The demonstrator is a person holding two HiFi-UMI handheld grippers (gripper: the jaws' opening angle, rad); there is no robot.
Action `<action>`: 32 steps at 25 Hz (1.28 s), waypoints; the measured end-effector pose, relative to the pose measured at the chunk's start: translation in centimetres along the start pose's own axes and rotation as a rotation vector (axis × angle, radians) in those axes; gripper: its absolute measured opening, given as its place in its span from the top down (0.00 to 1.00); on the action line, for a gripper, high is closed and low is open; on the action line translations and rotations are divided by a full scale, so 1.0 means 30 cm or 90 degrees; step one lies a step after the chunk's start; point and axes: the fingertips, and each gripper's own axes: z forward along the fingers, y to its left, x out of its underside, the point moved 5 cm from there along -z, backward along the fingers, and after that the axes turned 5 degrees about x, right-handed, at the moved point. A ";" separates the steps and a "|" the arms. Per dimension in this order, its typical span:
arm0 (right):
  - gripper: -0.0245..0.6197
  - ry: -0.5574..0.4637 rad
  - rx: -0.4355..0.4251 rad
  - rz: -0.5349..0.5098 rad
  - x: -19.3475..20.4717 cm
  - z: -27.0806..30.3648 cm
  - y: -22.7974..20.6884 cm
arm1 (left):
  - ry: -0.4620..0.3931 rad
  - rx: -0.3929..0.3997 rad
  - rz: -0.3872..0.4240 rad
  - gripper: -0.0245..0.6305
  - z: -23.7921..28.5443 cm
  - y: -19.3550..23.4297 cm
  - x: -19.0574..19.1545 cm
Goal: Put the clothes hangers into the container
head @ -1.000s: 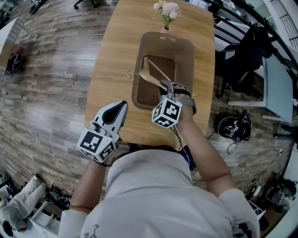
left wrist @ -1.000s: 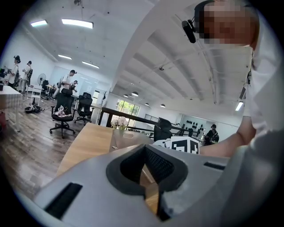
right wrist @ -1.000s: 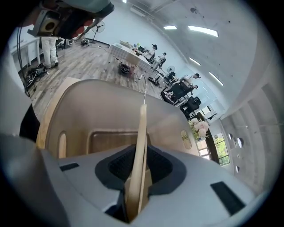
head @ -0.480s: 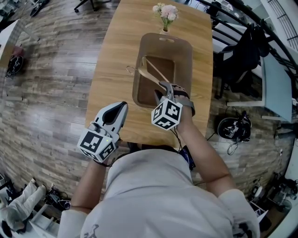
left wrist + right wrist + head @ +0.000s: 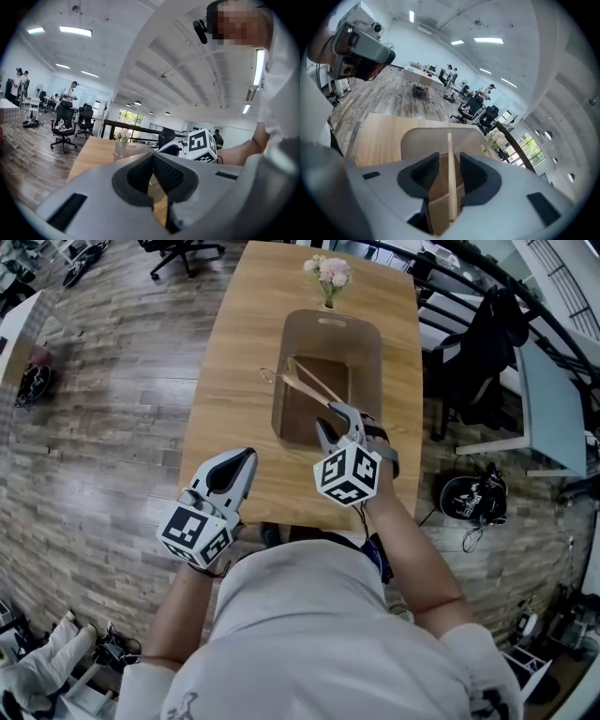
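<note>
Wooden hanger lies tilted inside the brown container at upper centre, its hook poking over the left rim. It looks delivered, and no other hangers show. The right gripper has just opened its jaws. The hanger sits between them, untouched, and the gripper has pulled back from the container. The left gripper, lower left, is closed and empty.

In the head view the right gripper covers the near end of the wooden hanger and part of the container's near wall. The person's torso hides the table's near edge.
</note>
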 end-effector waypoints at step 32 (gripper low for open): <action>0.95 -0.191 0.012 0.276 -0.041 -0.580 0.129 | -0.014 0.048 0.094 0.95 -0.216 -0.230 -0.003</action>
